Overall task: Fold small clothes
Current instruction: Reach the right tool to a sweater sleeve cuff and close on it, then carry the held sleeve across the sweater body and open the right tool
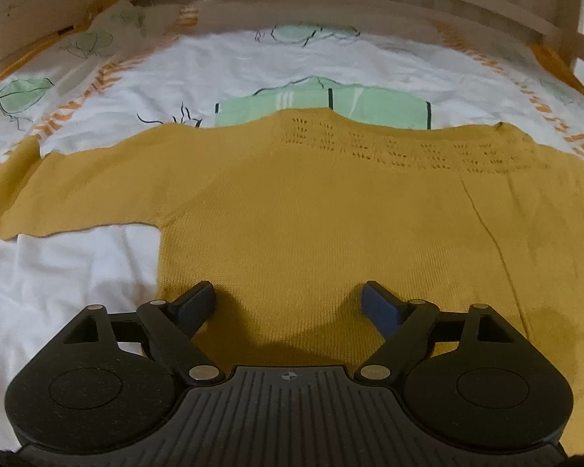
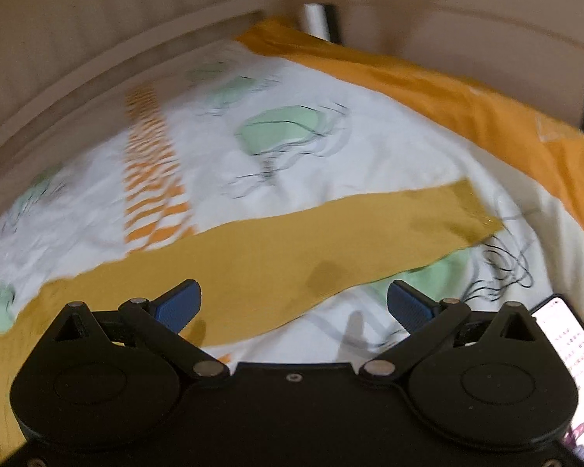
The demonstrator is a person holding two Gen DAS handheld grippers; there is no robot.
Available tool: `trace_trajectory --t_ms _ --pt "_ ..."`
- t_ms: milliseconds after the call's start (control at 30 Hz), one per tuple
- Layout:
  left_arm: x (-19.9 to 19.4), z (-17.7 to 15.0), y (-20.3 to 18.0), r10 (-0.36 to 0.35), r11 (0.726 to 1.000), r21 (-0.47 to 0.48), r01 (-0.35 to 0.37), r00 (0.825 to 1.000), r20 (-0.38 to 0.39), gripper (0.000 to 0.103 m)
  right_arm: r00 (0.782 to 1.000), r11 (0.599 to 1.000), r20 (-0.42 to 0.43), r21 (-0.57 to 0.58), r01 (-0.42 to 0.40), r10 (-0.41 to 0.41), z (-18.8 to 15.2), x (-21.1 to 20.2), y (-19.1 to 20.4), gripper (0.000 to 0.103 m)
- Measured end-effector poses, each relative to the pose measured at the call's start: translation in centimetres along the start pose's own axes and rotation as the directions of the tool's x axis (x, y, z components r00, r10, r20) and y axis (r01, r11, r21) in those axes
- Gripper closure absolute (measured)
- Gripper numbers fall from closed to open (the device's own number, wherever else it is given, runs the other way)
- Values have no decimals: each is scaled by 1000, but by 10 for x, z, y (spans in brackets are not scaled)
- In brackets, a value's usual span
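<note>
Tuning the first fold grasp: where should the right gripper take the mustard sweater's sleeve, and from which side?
Probably the cuff end of the mustard sweater. The sleeve lies flat and straight on the bedsheet, cuff free at the far right. The open right gripper could come from beyond the cuff, pinching across its edge.

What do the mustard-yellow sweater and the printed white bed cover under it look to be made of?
The mustard-yellow sweater looks like a fine matte knit, perhaps cotton or acrylic yarn: rows of stitches and an openwork eyelet band below the neckline show. The printed white bed cover looks like thin woven cloth, probably cotton: smooth, faintly creased, with flat green and orange print.
</note>
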State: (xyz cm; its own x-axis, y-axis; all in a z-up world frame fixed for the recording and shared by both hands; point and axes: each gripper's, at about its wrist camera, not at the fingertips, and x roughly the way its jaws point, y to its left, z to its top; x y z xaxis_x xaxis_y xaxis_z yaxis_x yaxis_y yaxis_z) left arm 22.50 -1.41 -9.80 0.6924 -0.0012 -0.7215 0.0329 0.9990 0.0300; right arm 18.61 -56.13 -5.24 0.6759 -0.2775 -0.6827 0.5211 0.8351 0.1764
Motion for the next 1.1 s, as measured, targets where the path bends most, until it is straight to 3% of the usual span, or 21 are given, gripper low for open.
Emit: trace_trajectory --t_ms 167,300,467,800,833,900,967,1033,1100 --pt "3 3 -2 1 1000 -5 -1 1000 7 19 996 994 -50 76 75 -71 26 25 -40 1" --pt "5 2 -5 16 1000 0 -16 1000 11 18 988 981 -59 128 147 -140 43 38 -68 8" --pt "4 0 -5 23 1000 0 -23 1000 21 18 974 966 -79 133 222 -213 56 56 -93 10" --pt "3 -1 -3 22 1000 0 -22 999 24 18 964 958 -135 143 247 -229 61 87 -124 17" --pt "3 -1 -3 22 1000 0 -22 999 24 18 963 960 -140 127 250 -232 60 90 -123 21" --pt "3 -1 -3 23 1000 2 -23 999 22 18 958 963 -140 65 261 -250 60 94 -117 39" --pt "3 0 -3 22 1000 2 -22 1000 16 18 951 960 -138 0 278 -276 62 95 -109 66" --pt "4 1 -3 18 1000 2 -18 1000 7 18 955 966 -147 -15 259 -258 65 93 -106 81" --pt "4 3 -2 10 1000 0 -10 1000 -7 18 963 974 -143 -15 227 -227 70 87 -101 84"
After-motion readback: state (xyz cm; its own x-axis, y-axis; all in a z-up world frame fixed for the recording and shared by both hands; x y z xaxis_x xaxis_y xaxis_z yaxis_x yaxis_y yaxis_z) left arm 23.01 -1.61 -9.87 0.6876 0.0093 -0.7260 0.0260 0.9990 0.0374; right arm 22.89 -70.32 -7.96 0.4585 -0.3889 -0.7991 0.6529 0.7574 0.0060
